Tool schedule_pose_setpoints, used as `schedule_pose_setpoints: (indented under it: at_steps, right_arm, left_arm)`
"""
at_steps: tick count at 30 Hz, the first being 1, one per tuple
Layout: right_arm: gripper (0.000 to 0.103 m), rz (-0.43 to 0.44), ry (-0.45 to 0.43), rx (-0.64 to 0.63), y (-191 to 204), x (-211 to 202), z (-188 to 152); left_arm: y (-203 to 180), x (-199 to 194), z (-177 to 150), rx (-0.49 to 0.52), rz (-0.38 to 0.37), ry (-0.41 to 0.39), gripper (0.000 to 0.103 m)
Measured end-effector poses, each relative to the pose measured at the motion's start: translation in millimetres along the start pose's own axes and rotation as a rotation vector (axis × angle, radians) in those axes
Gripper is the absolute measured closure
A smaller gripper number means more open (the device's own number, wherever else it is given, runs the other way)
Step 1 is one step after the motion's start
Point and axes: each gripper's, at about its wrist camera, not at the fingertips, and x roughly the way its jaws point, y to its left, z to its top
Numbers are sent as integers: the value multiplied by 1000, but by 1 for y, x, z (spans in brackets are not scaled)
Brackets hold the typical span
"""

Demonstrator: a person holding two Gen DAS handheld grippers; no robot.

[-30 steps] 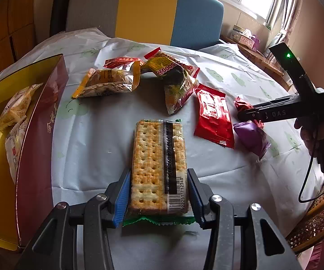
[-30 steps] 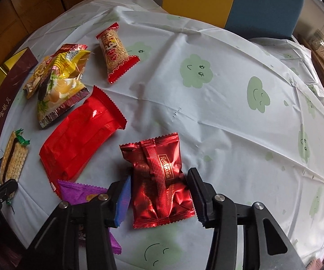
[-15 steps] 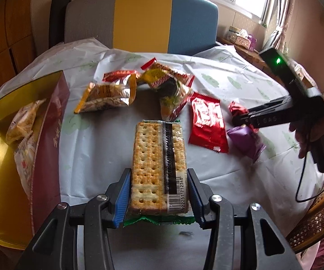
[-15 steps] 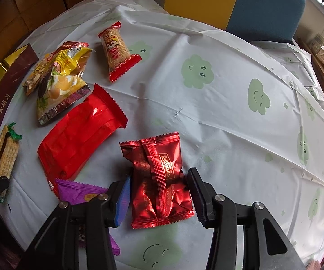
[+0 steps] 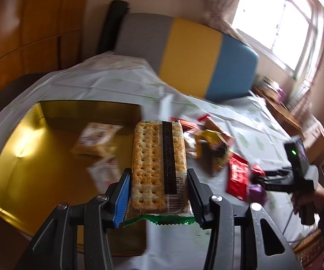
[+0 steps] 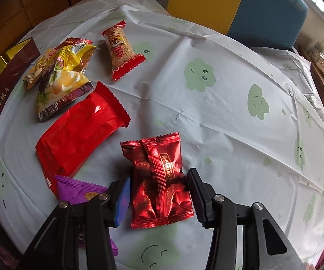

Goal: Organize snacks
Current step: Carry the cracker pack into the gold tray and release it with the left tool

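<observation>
Two grippers, two snacks
Left gripper (image 5: 158, 194) clamps a cracker pack (image 5: 159, 166) above the gold box (image 5: 38, 168); right gripper (image 6: 158, 196) pinches a red packet (image 6: 159, 182) on the cloud-print tablecloth (image 6: 229, 112).

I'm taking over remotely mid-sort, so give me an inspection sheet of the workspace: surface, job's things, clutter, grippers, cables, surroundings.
Surface: round table under a white cloth printed with green clouds.
Job's things: cracker pack; dark red packet; bright red packet; purple packet; yellow bags; red-ended bar; gold box, a few packs already inside.
Clutter: nothing seen.
Grippers: left gripper clamps the cracker pack, raised beside the box; right gripper straddles the dark red packet on the table, pads at its sides.
Cables: black cable hanging below the right gripper.
Surroundings: grey, yellow and blue chair; window; wood panelling.
</observation>
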Motion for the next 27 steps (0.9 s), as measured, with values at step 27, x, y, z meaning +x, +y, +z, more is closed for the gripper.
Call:
schedule_pose_setpoints:
  at_steps: [27]
  right_arm:
    - [55, -13, -9, -9, 0, -2, 0]
  left_arm:
    - [84, 23, -24, -266, 113, 127, 55]
